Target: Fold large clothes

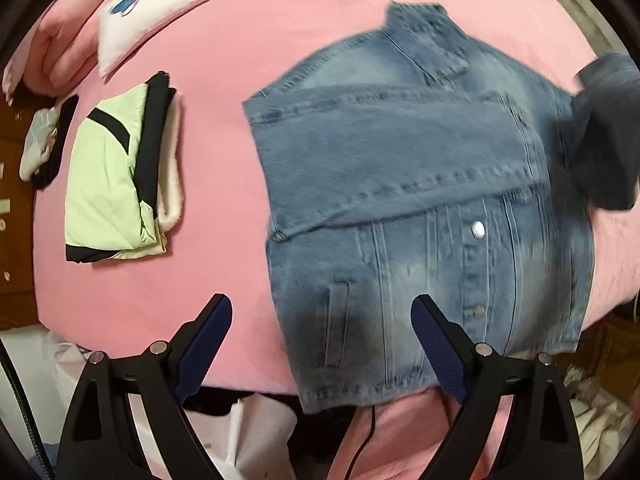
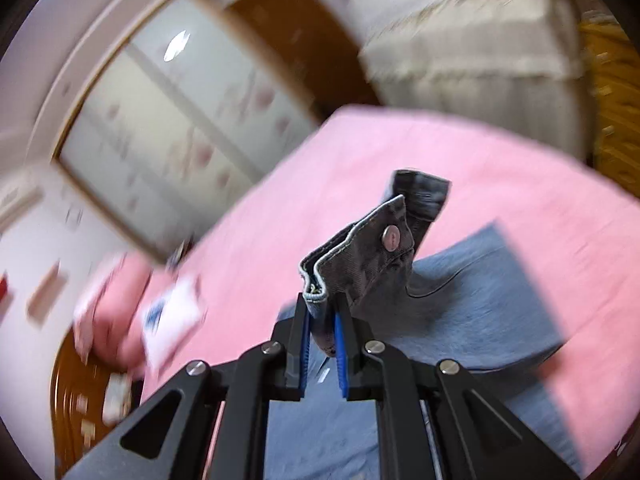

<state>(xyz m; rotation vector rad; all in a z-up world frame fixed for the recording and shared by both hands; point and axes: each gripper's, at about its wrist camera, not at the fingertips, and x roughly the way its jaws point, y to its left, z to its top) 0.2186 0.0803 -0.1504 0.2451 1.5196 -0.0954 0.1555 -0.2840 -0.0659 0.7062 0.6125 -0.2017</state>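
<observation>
Left wrist view showed your left tool (image 1: 322,326) spread above the jacket (image 1: 416,200) and folded clothes (image 1: 120,176); only right wrist view showed your right tool (image 2: 322,316) pinching the cuff (image 2: 360,256).

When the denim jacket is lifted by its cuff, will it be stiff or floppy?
Probably floppy yet heavy: the denim jacket lies flat on the pink bed. The cuff keeps its folded shape in the right gripper, so the seams seem stiffer.

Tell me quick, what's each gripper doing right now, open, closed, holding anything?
Left gripper: open, holding nothing, above the denim jacket.
Right gripper: shut on the jacket's buttoned sleeve cuff, lifted off the pink bed.
</observation>
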